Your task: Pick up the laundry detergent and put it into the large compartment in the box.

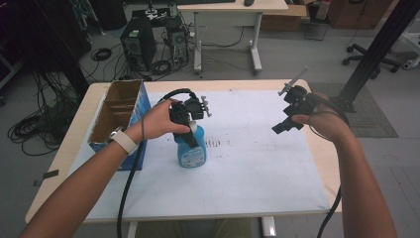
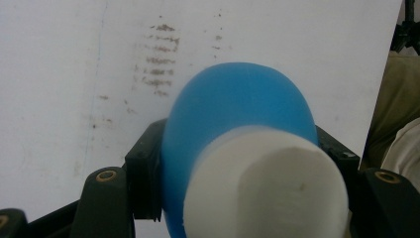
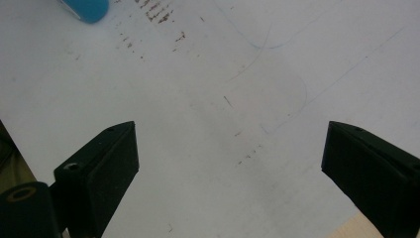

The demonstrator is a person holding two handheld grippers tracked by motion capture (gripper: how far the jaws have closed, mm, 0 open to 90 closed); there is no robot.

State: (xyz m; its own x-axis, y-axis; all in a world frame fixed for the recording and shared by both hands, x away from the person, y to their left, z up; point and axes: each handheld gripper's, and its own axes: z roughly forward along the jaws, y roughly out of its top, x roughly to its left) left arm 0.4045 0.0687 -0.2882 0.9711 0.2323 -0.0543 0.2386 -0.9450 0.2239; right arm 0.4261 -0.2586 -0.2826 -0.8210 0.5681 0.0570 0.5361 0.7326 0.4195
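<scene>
Blue plastic bottle with a white cap (image 1: 191,151), standing upright near the middle of the white-covered table (image 1: 267,168), just beside an open blue cardboard box (image 1: 121,116) at the table's left side. The left gripper (image 1: 190,134) comes down from above with its jaws closed on the bottle's upper part; in the left gripper view the blue shoulder and white cap (image 2: 257,168) sit squarely between the two black jaws, which press it from either side, so the bottle's long axis runs roughly along the line of the jaws and points toward the camera. The right gripper (image 1: 282,126) hangs above the table's right side, well apart from the bottle, its jaws spread wide over bare white surface (image 3: 228,129). From there the bottle lies to its left; a corner of blue (image 3: 86,9) shows at the top edge of the right gripper view. Judged from this layout, the left hand controls the bottle, and the right would have to cross toward it to assist.
</scene>
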